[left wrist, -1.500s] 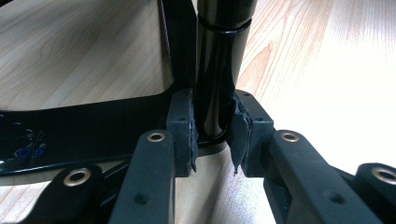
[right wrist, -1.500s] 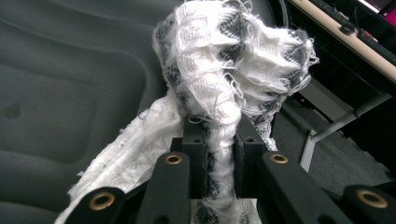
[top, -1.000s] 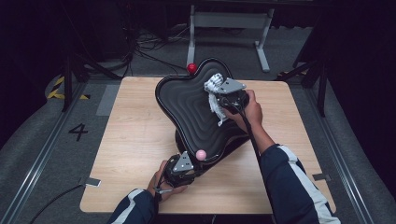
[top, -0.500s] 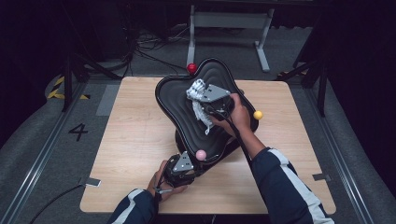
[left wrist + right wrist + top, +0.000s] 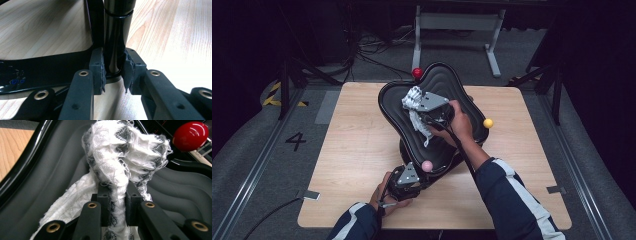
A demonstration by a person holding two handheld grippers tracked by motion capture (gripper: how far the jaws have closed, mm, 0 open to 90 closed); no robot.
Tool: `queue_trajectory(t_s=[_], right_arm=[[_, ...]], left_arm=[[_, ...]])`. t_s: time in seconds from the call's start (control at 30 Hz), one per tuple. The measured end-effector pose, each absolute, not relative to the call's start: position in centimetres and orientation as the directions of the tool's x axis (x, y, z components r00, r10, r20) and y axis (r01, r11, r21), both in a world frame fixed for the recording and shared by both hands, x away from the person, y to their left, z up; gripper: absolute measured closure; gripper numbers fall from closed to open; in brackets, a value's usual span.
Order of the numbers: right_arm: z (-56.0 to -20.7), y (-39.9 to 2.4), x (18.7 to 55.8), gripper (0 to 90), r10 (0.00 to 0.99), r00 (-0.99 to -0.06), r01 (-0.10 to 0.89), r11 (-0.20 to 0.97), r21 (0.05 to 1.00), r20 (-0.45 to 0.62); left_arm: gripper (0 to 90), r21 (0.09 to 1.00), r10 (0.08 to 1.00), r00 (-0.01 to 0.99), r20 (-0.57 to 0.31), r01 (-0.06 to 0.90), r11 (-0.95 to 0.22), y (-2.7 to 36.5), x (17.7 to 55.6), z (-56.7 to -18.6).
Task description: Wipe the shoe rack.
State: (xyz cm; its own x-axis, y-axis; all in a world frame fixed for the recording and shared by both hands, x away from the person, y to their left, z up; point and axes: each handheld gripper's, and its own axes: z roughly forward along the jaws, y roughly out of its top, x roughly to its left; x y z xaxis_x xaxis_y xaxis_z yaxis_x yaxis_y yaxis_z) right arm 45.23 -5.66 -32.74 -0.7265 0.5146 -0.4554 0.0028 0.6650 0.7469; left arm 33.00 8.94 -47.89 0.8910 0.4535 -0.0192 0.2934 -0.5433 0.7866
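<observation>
A black ribbed panel (image 5: 447, 90) with a wavy outline stands tilted on a black post (image 5: 116, 37) above the wooden table (image 5: 357, 150). Small balls sit at its edge: red (image 5: 417, 73), yellow (image 5: 488, 123), pink (image 5: 427, 166). My right gripper (image 5: 418, 107) is shut on a bunched white-and-grey cloth (image 5: 413, 100) that rests on the panel's upper left part. In the right gripper view the cloth (image 5: 120, 152) bulges above the jaws of my right gripper (image 5: 117, 195), with the red ball (image 5: 190, 135) beyond. My left gripper (image 5: 113, 72) is shut on the post, just below the pink ball.
The panel's glossy black base (image 5: 45, 70) lies on the table beside the post. A metal stand (image 5: 457, 22) and cables lie on the floor behind the table. Bare wood shows left and right of the panel.
My right gripper has slid the cloth leftward across the panel, and the yellow ball has come into sight past the hand. The left gripper has kept still on the post.
</observation>
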Motion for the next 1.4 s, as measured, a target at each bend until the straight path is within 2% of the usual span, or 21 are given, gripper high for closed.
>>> queue_trajectory(t_s=[0.4, 0.73, 1.4], right_arm=[[-32.3, -3.2, 44.3, 78.4, 0.449, -0.763, -0.053, 0.673, 0.738, -0.465], [-32.4, -2.8, 43.9, 78.5, 0.422, -0.777, -0.069, 0.680, 0.730, -0.467], [-32.0, -2.2, 44.8, 78.9, 0.447, -0.771, -0.060, 0.659, 0.750, -0.454]], left_arm=[[71.4, 0.785, 0.455, 0.890, -0.024, 0.299, -0.543, 8.9, 33.0, -47.9], [71.4, 0.783, 0.455, 0.890, -0.024, 0.299, -0.545, 9.0, 33.0, -47.8], [71.4, 0.786, 0.453, 0.891, -0.024, 0.297, -0.542, 9.0, 33.0, -47.9]])
